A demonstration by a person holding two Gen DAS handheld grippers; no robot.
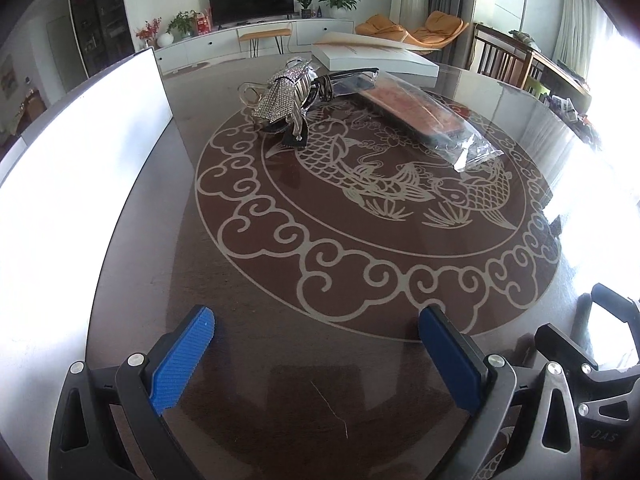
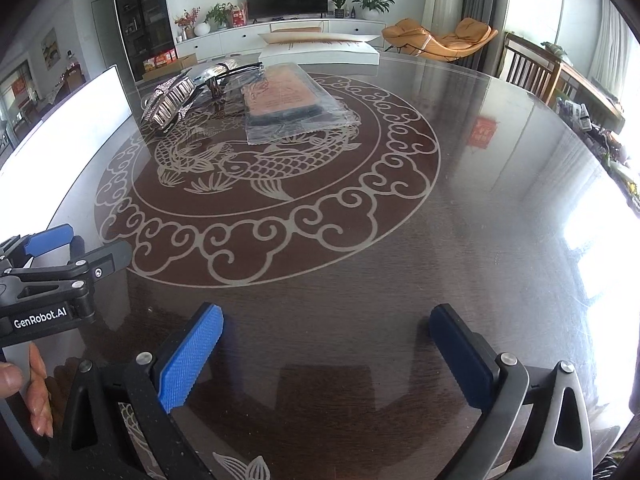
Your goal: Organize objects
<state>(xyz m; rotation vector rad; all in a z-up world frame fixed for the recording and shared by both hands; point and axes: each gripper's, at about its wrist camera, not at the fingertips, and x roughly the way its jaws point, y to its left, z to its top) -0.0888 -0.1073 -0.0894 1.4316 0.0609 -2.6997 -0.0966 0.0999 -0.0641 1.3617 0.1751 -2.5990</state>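
On the far side of the dark round table (image 1: 248,280) lie a sparkly silver hair clip (image 1: 280,98), dark sunglasses (image 1: 340,82) and a flat reddish item in a clear plastic bag (image 1: 424,114). They also show in the right wrist view: the clip (image 2: 170,100), the sunglasses (image 2: 232,76), the bag (image 2: 292,100). My left gripper (image 1: 316,336) is open and empty over the near table. My right gripper (image 2: 326,338) is open and empty too, to the right of the left one (image 2: 60,252).
A white board (image 1: 72,168) stands upright along the table's left edge. A white flat box (image 1: 372,58) lies at the far edge behind the objects. Wooden chairs (image 2: 532,68) stand at the far right. A fish pattern marks the table's middle.
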